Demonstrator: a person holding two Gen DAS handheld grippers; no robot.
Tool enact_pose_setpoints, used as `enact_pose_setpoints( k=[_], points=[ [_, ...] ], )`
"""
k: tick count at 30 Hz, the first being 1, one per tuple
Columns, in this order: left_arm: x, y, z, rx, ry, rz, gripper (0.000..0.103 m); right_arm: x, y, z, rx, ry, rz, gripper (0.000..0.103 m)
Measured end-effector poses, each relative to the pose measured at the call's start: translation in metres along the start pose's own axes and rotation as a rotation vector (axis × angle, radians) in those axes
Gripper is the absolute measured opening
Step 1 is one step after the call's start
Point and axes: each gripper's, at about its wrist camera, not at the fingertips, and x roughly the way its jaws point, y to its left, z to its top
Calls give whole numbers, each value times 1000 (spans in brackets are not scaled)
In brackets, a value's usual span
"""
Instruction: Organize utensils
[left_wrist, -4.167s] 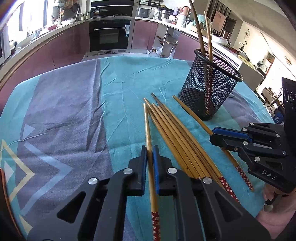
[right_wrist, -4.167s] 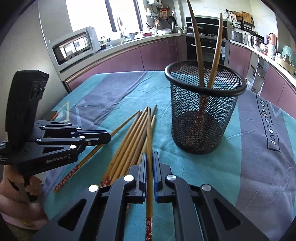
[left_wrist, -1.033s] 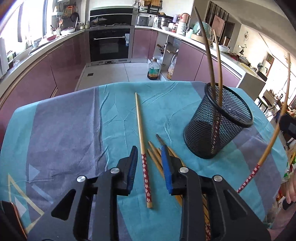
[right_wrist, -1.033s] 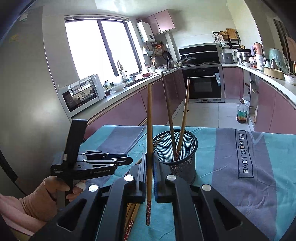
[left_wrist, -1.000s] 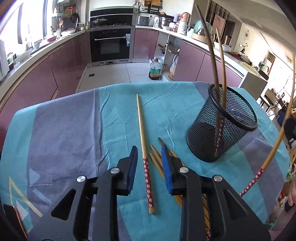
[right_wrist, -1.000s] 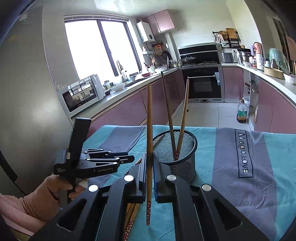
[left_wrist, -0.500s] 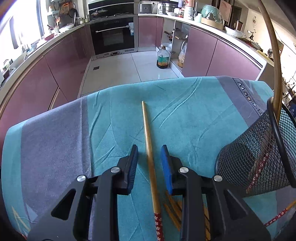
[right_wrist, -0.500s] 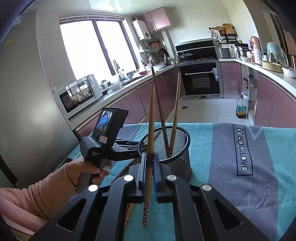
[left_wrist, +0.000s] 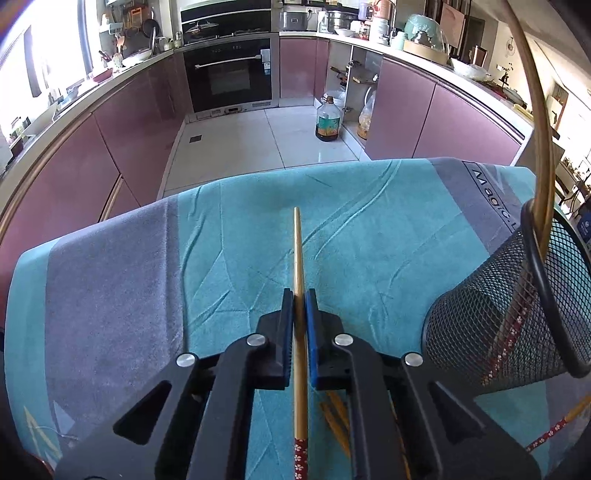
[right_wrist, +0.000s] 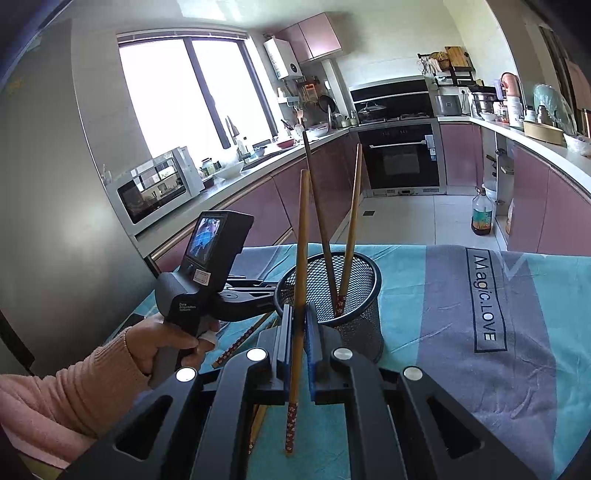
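Pinching a flat chopstick (left_wrist: 298, 258) on cloth, left fingers (left_wrist: 284, 306) tilted down | right fingers (right_wrist: 313, 325) clamping upright chopstick (right_wrist: 302, 236)

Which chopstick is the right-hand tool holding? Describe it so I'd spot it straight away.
Find the black wire-mesh cup standing on the teal and grey tablecloth. Just in front of it, the right gripper is shut on a bamboo chopstick with a red flower-patterned end. Unlike the two chopsticks in the cup and the loose ones on the cloth, it stands nearly upright in mid-air.

Right gripper (right_wrist: 298, 314) clamped on upright chopstick (right_wrist: 302, 236) beside mesh cup (right_wrist: 364, 291) with two chopsticks
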Motion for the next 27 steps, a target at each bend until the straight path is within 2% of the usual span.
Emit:
enact_pose_setpoints(
  k=[3,6,17,27],
  points=[
    [-18,8,-5,-24,-24,-27,7,-2,0,2,-3,-9,-1,5],
    [-46,18,-11,-50,-64,-86,7,-6,1,3,-7,-22,-3,5],
    [-158,35,-36,-70,-255,-281,7,-24,8,16,-28,-74,1,5],
    [-230,40,-39,-101,-413,-360,7,-42,18,36,-72,-137,-6,5]
  ],
)
